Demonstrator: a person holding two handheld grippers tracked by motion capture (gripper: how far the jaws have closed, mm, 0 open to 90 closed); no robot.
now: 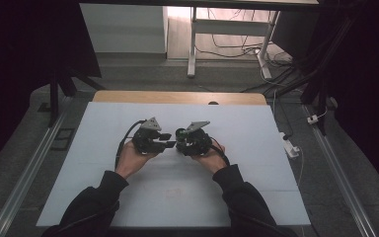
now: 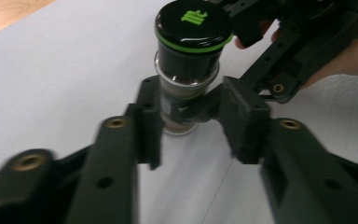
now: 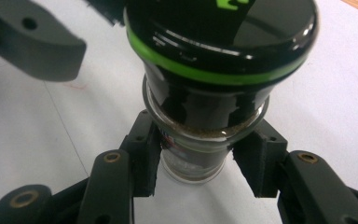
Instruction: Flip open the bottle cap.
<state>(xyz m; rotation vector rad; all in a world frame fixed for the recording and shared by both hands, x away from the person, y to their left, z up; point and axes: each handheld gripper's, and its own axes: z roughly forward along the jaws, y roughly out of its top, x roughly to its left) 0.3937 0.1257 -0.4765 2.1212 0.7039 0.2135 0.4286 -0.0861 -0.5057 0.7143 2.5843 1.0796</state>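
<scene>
A glass jar (image 3: 191, 154) with a black lid ringed in green (image 3: 223, 42) stands between the pads of my right gripper (image 3: 198, 158), which is shut on the glass body below the lid. In the high view the jar (image 1: 180, 133) sits mid-table between the two hands. My left gripper (image 2: 193, 126) faces the jar (image 2: 189, 56) from the other side. Its pads straddle the lower glass: the left pad (image 2: 149, 121) is very close to it, and the right pad (image 2: 240, 121) stands apart from it. Both the left gripper (image 1: 170, 141) and the right gripper (image 1: 182, 143) point at each other.
The white board (image 1: 128, 197) covers the table, with a wooden strip (image 1: 177, 97) along its far edge. Beyond it are desk legs (image 1: 192, 44) and loose cables (image 1: 237, 49) on the floor. A white plug block (image 1: 291, 148) lies off the right edge.
</scene>
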